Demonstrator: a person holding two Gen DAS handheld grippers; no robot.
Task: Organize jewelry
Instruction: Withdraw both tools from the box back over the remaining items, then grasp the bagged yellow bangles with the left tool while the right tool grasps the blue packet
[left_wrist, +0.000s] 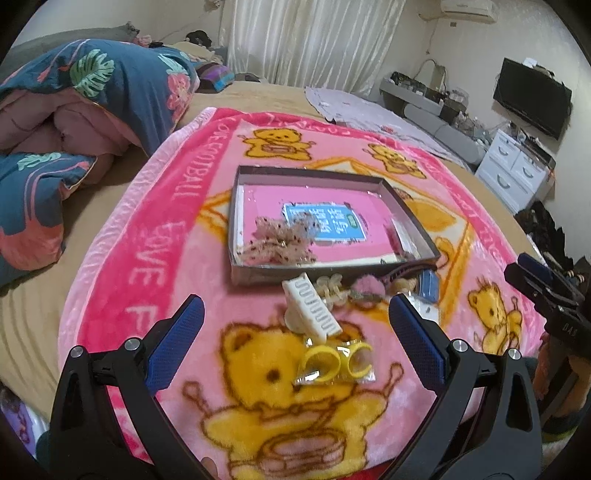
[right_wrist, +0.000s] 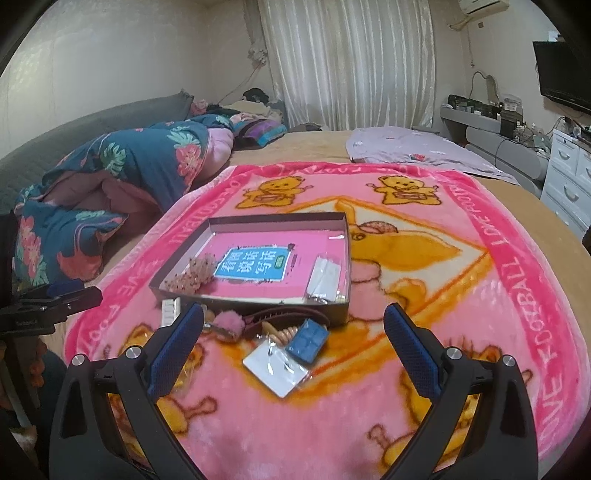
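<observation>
Grey cardboard tray (right_wrist: 341, 266) holds a pink hair ornament (right_wrist: 192, 275) and clear packet (right_wrist: 325, 278); each gripper gapes empty.

Both cameras sit low behind their own spread fingers, looking forward across the pink blanket (left_wrist: 155, 236) toward the curtain. Both see the shallow box (right_wrist: 343, 236) just ahead; the left view is nearer it, the right slightly farther back.

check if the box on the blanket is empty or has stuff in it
Not empty: the open box holds a pink beaded piece and a clear packet.
</observation>
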